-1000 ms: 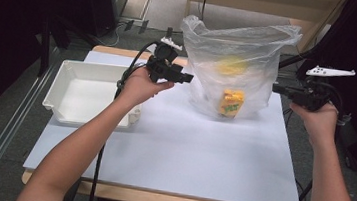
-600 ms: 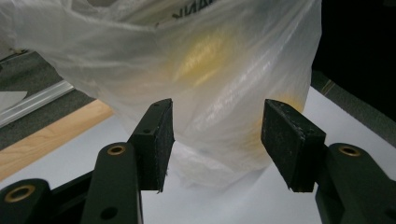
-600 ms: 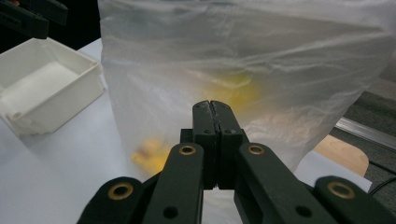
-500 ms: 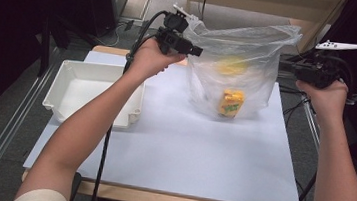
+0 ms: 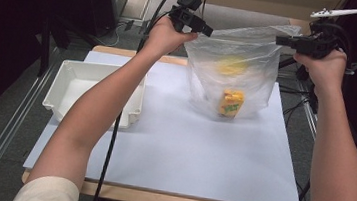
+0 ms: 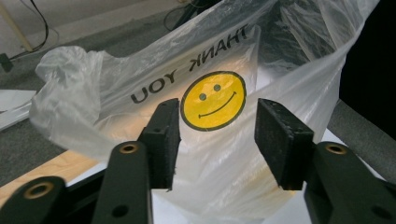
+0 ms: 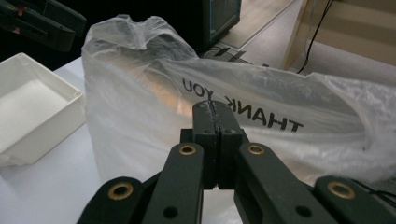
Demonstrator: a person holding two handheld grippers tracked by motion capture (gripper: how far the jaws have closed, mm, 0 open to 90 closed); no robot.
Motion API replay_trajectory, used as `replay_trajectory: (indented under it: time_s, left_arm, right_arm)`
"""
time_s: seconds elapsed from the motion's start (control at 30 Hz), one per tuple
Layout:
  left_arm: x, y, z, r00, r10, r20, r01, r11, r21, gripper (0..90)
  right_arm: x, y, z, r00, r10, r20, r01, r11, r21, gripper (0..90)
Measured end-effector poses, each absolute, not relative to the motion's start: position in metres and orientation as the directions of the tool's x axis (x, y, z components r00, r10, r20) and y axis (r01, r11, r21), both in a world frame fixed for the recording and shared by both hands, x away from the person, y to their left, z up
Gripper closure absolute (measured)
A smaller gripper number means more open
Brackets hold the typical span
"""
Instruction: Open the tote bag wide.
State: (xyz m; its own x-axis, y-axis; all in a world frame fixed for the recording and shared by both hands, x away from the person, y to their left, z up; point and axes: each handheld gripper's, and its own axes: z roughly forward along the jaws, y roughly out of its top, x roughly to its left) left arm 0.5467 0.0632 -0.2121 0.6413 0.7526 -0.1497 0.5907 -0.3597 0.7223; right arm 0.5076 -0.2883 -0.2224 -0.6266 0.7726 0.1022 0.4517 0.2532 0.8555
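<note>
White worktop (image 5: 170, 155): one plastic bag (image 5: 231, 81), one tray (image 5: 66, 100) at its left edge.
Both tongs higher than before: right tongs (image 5: 281, 40) clamped on bag rim, left tongs (image 5: 205, 31) apart, just closing.

The white table (image 5: 170, 160) lies bare in front of the plastic bag (image 5: 232, 76), open for a pass. The white tray (image 5: 92, 91) blocks the left edge. Between tray and bag runs a free lane.
</note>
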Motion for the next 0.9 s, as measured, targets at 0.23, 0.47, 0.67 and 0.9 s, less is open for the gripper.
replay_trajectory:
  time_s: [0.23, 0.47, 0.67, 0.9]
  left_arm:
    - [0.567, 0.054, -0.209, 0.631, 0.761, -0.15, 0.608, -0.365, 0.705, 56.5]
    - [0.588, 0.043, -0.206, 0.61, 0.784, -0.111, 0.605, -0.372, 0.704, 61.5]
    - [0.604, 0.034, -0.212, 0.601, 0.792, -0.109, 0.623, -0.379, 0.684, 70.4]
    - [0.621, 0.018, -0.23, 0.582, 0.803, -0.128, 0.646, -0.361, 0.673, 82.7]
  right_arm:
    - [0.533, -0.278, -0.217, -0.605, 0.786, 0.126, 0.49, 0.243, 0.837, 90.0]
    - [0.56, -0.259, -0.214, -0.591, 0.797, 0.123, 0.519, 0.26, 0.814, 90.0]
    - [0.578, -0.244, -0.212, -0.585, 0.801, 0.127, 0.537, 0.264, 0.801, 90.0]
    - [0.597, -0.23, -0.223, -0.554, 0.821, 0.138, 0.576, 0.259, 0.775, 90.0]
